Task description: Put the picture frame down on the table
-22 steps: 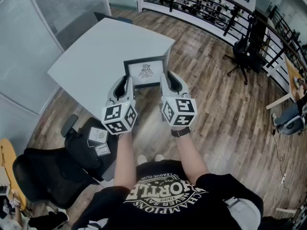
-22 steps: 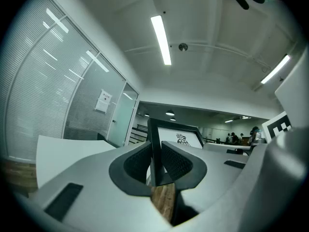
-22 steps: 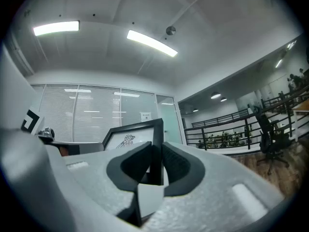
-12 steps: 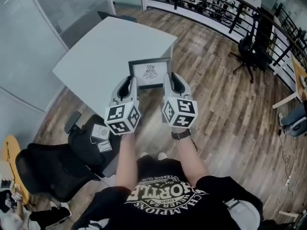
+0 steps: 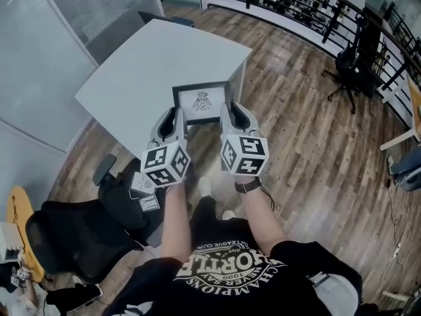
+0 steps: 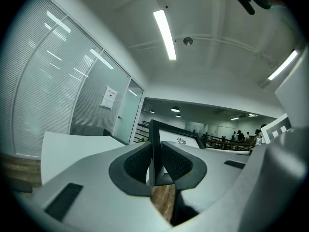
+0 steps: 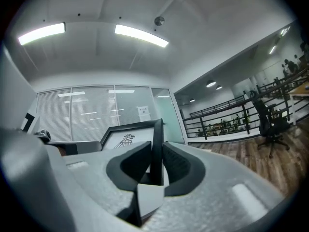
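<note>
A black picture frame (image 5: 201, 102) with a white mat and a small dark emblem hangs in the air over the near edge of the grey table (image 5: 145, 71). My left gripper (image 5: 175, 122) is shut on the frame's left side, and my right gripper (image 5: 229, 116) is shut on its right side. In the left gripper view the frame's black edge (image 6: 155, 151) stands pinched between the dark pads (image 6: 137, 162). The right gripper view shows the same: the frame's edge (image 7: 157, 149) sits squeezed between that gripper's pads (image 7: 179, 164), emblem facing up.
A black office chair (image 5: 92, 226) with papers on its seat stands at the left of my legs. Wooden floor lies to the right, with another black chair (image 5: 348, 68) by a black railing (image 5: 296, 5). Glass walls close off the left side.
The frame and both grippers have kept their hold and shifted slightly toward the table, with the table drawing closer beneath them. The person's feet have moved, one stepping forward.
</note>
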A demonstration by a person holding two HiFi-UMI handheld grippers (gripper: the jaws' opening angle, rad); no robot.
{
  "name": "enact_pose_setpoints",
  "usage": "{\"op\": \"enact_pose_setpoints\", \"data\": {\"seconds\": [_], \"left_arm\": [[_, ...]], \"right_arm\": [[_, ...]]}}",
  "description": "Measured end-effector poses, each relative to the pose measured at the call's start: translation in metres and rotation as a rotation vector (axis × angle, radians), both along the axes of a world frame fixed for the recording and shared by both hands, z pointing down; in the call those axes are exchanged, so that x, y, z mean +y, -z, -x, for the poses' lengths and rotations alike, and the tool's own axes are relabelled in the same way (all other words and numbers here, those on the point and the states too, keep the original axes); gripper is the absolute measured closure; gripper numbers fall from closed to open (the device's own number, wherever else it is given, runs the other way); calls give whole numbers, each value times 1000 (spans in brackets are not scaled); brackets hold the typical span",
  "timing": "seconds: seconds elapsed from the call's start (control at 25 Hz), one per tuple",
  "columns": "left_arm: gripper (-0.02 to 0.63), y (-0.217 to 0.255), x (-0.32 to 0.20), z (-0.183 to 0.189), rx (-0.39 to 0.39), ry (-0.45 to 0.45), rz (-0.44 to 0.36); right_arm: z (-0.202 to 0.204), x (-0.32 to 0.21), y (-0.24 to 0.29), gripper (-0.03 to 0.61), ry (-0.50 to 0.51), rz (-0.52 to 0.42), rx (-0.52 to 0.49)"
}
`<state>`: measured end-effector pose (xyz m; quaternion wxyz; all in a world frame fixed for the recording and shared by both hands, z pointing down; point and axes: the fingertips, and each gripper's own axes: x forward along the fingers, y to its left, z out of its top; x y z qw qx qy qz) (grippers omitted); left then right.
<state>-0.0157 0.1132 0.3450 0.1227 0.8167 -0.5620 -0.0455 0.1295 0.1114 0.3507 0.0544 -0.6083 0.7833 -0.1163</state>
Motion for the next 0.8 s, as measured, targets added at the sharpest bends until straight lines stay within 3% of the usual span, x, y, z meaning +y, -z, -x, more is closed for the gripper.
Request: {"op": "enact_pose_setpoints", "data": {"seconds": [0.36, 0.8], "left_arm": [[544, 8, -137, 55, 34, -12, -34], [543, -4, -221, 111, 67, -27, -5]], "right_arm": [[55, -134, 12, 505, -5, -28, 18], [112, -213, 1, 505, -24, 8, 42]]}}
